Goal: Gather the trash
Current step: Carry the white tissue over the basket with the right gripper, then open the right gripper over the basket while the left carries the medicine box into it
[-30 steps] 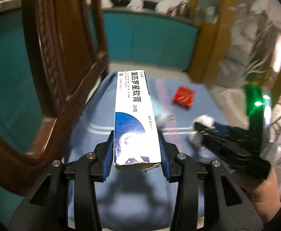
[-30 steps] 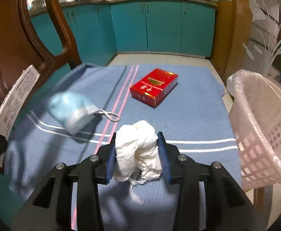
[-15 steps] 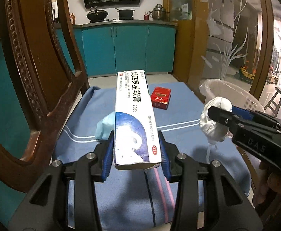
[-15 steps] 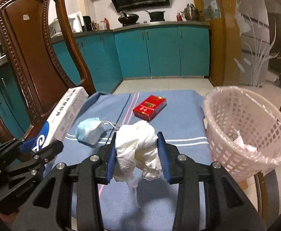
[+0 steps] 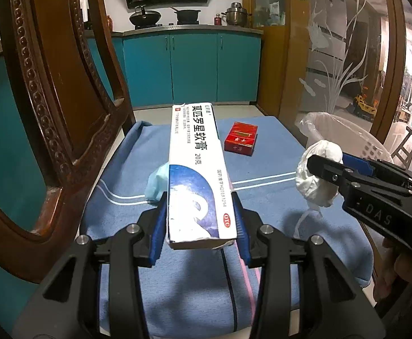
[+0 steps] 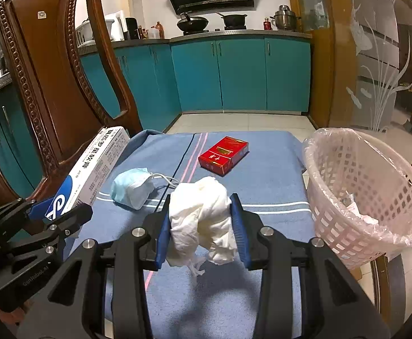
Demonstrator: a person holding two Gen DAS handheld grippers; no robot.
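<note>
Two pieces of trash are already off the tabletop (image 6: 262,175), so this is looking like the carry stage. A crumpled white tissue wad (image 6: 201,217) is clamped between the pads of the right hand-held gripper (image 6: 203,223), and a long white-and-blue ointment box (image 5: 197,175) is clamped at its near end by the left hand-held gripper (image 5: 200,223), sticking out forward along the fingers.

Compared with a second ago, both loads have been lifted clear of the blue cloth, and the right one has been raised more noticeably. The pink mesh basket (image 6: 366,197), lined with a thin bag, is now seen almost whole at the right edge of the tabletop instead of just its side. That probably means the drop is what's up next, tissue first since it's nearer the basket.

Still left lying on the cloth: a blue face mask (image 6: 132,188) just ahead of the box, and a red cigarette pack (image 6: 223,155) farther back. So the job is judged roughly half done at best.

Both hand-held grippers are angled downward over the near part of the cloth, side by side but apart, the right one seen from the left view with part of a hand (image 5: 398,274) under it. A carved wooden chair (image 6: 53,84) is standing close on the left.
</note>
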